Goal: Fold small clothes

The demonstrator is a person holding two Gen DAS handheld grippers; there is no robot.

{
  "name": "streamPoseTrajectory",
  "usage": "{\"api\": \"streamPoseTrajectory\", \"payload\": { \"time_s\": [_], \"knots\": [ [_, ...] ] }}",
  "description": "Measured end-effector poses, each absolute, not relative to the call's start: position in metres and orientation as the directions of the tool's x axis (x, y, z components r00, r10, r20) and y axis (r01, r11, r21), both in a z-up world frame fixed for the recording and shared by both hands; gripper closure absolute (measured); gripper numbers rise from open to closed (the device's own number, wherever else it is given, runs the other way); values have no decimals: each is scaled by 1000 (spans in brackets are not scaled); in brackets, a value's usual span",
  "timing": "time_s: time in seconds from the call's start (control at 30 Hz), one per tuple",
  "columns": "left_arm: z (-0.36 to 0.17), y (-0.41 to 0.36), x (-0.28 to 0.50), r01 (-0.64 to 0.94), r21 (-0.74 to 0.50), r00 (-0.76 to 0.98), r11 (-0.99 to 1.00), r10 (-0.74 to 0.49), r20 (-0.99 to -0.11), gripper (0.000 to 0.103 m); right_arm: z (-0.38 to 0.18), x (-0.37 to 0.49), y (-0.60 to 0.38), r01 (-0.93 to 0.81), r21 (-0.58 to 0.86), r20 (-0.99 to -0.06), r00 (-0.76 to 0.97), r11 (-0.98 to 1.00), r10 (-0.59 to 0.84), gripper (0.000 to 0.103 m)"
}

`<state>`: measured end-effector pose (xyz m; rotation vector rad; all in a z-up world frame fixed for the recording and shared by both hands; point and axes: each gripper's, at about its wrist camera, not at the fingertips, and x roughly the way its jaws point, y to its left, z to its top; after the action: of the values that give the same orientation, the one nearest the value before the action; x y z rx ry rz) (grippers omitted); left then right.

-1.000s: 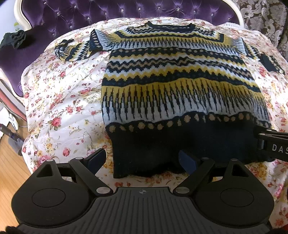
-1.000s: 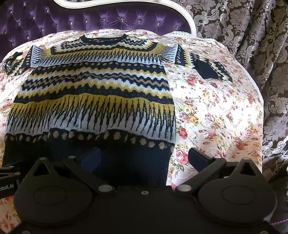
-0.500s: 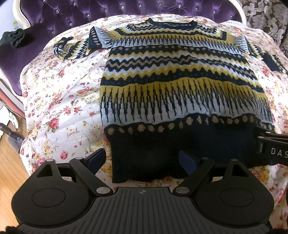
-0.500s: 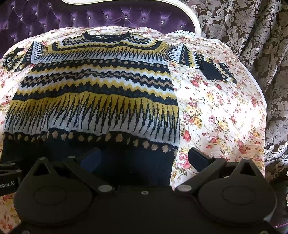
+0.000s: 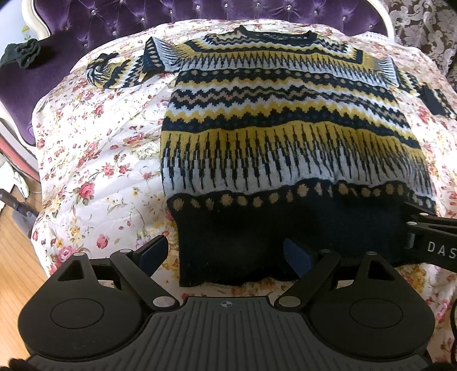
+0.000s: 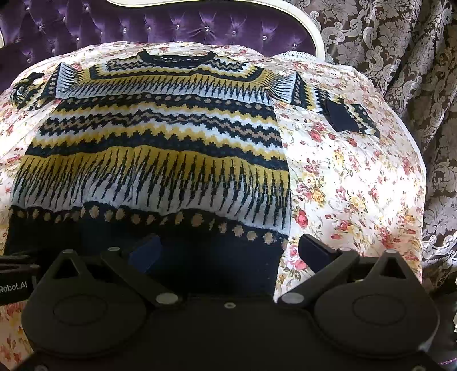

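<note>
Sweater (image 5: 285, 137) lies flat on floral quilt (image 5: 94, 159).

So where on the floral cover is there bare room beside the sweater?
Bare floral cover lies left of the sweater, below its bunched left sleeve. Another patch lies right of the body, below the right sleeve. The hem is crowded: left gripper, right gripper.

A sweater (image 5: 285, 137) lies flat on a quilt (image 5: 94, 159), sofa (image 5: 114, 20) behind.

Sweater (image 5: 285, 137): chunky knit wool, fuzzy, matt. Bedspread (image 5: 94, 159): quilted floral cloth, slight sheen; headboard (image 6: 171, 25) tufted purple velvet. Grippers' matt black plastic; floor (image 5: 14, 271) glossy wood.
</note>
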<state>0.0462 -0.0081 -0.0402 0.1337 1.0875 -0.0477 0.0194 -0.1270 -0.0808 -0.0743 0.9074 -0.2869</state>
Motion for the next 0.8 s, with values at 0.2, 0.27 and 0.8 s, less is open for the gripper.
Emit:
{"api": "streamPoseTrajectory", "payload": {
  "time_s": [0.2,0.27,0.8],
  "knots": [
    [-37,-8,44,101,81,473,992,24,-881,15,-78,18,-124,207,-192,-760,587,959,-278,1],
    [-36,-7,43,99,80,474,992,23,-880,15,-77,17,-123,204,-194,-758,590,960,-279,1],
    [-24,-6,45,99,75,500,992,16,-866,15,-68,17,-121,182,-205,-743,611,962,-274,1]
  ]
}}
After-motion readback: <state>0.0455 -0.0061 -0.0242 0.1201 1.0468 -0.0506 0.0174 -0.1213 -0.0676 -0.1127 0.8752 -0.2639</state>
